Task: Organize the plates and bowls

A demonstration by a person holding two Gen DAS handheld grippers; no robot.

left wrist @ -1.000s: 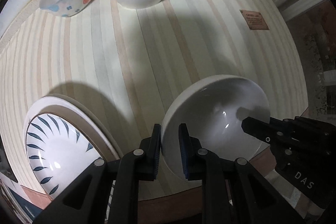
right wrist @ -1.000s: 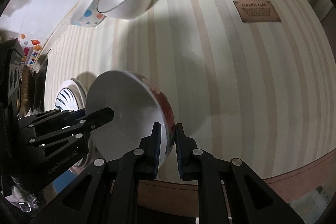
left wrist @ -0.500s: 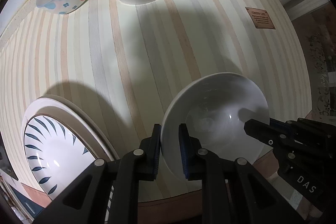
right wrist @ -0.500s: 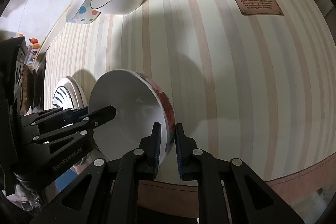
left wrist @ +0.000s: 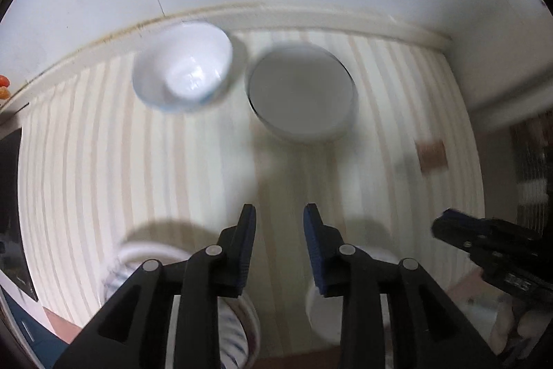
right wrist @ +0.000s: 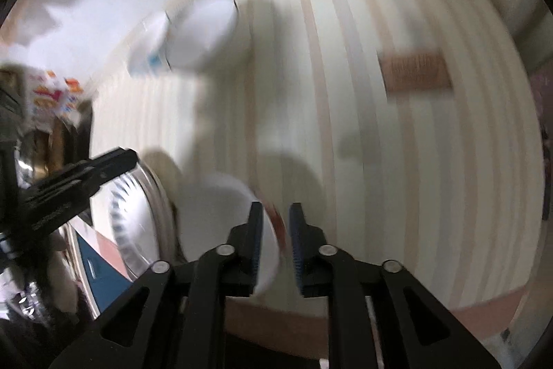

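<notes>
Both pairs of fingers have just been opening, and nothing is pinched in either. The left gripper [left wrist: 279,220] stands with its fingers spread over bare striped cloth; the right gripper [right wrist: 275,219] has its fingers parted astride the rim of the white bowl [right wrist: 221,217], whose red-patterned outer side shows between them, the pads apparently clear of it though blur makes contact hard to rule out.

That bowl sits near the front edge of the tabletop [left wrist: 193,168], just beside the stacked plates with the blue leaf pattern [right wrist: 133,230]. The plain risk lies here: the right fingers straddle the rim, so a sideways or tilted pull-away could catch it and tip the bowl, or nudge it off the near edge or into the plates.

Farther out, at the back by the wall, a small patterned bowl [left wrist: 183,68] and a larger dark-rimmed white bowl [left wrist: 300,92] stand just beside each other. If the next step is to nest the bowls, reaching for one with fingers spread this narrowly could knock its neighbour. Both views are smeared, so a hasty grasp may be misjudged. A brown label [left wrist: 431,154] lies on the cloth to the right.
</notes>
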